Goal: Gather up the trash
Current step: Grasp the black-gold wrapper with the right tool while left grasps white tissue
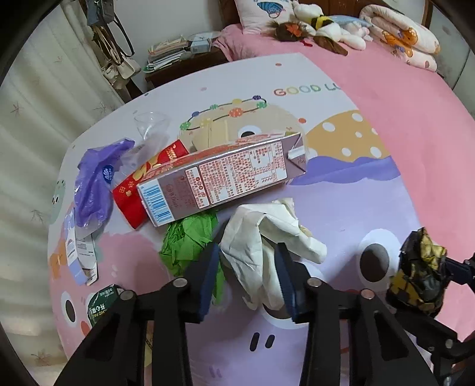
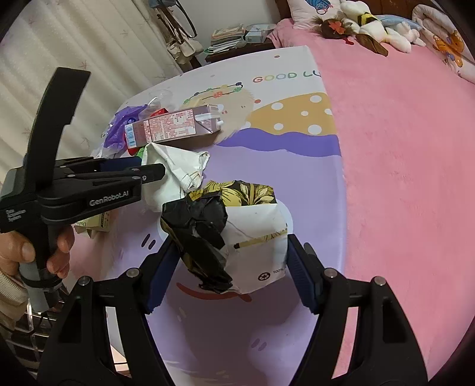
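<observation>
The green paper (image 1: pixel 190 240) is partly hidden under the milk carton (image 1: pixel 225 175) and behind a gripper finger. The small green pack (image 1: pixel 102 304) is half covered. The carton's tiny words cannot be read.

A pink blanket (image 2: pixel 400 148), plush toys (image 1: pixel 326 26) (perhaps dolls) and a nightstand (image 1: pixel 184 63) stacked with books.
</observation>
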Available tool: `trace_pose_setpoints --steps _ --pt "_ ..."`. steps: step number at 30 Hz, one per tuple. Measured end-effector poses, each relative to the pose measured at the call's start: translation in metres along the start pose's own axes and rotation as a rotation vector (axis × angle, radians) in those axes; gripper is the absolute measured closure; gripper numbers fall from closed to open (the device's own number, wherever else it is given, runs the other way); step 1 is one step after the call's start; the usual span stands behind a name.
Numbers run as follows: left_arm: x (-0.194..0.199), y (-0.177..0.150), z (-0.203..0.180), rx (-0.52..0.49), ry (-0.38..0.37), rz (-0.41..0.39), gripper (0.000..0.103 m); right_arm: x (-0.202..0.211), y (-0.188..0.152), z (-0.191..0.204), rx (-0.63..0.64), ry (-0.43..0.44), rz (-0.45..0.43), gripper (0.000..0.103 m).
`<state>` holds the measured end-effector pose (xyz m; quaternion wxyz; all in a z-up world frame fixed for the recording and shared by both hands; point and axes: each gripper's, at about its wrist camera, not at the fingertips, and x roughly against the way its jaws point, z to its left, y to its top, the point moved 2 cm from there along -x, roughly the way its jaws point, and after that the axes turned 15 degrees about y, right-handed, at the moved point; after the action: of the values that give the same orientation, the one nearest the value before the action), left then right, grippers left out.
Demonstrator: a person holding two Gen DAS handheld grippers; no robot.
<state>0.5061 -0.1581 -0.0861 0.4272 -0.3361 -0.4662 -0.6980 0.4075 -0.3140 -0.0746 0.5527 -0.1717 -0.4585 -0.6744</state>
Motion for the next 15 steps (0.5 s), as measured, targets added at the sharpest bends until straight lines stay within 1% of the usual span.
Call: trace_pose_setpoints --steps 3,5,6,9,10,15 --pt "-0.003 0.000 -0.002 -0.010 0.024 -0.012 0.068 -0.001 0.000 0.001 0.004 -0.001 0.001 0.035" --pt "-0.004 0.001 -0.001 -0.008 0.027 -0.016 0.076 -0.001 0.000 0.002 0.005 0.000 0.004 0.035" --pt "-0.004 0.001 -0.001 -0.007 0.032 -0.020 0.078 -0.002 -0.001 0.003 0.006 0.001 0.007 0.035" --pt "-0.003 -0.001 0.001 0.001 0.035 -0.034 0.080 -0.003 -0.004 0.005 0.007 0.004 0.010 0.035" --pt "-0.001 -0.002 0.002 0.007 0.034 -0.039 0.083 -0.003 -0.004 0.007 0.007 0.004 0.010 0.035" --pt "0.016 -0.015 0.012 0.052 0.010 -0.062 0.086 -0.002 -0.008 0.013 0.006 0.002 0.008 0.035"
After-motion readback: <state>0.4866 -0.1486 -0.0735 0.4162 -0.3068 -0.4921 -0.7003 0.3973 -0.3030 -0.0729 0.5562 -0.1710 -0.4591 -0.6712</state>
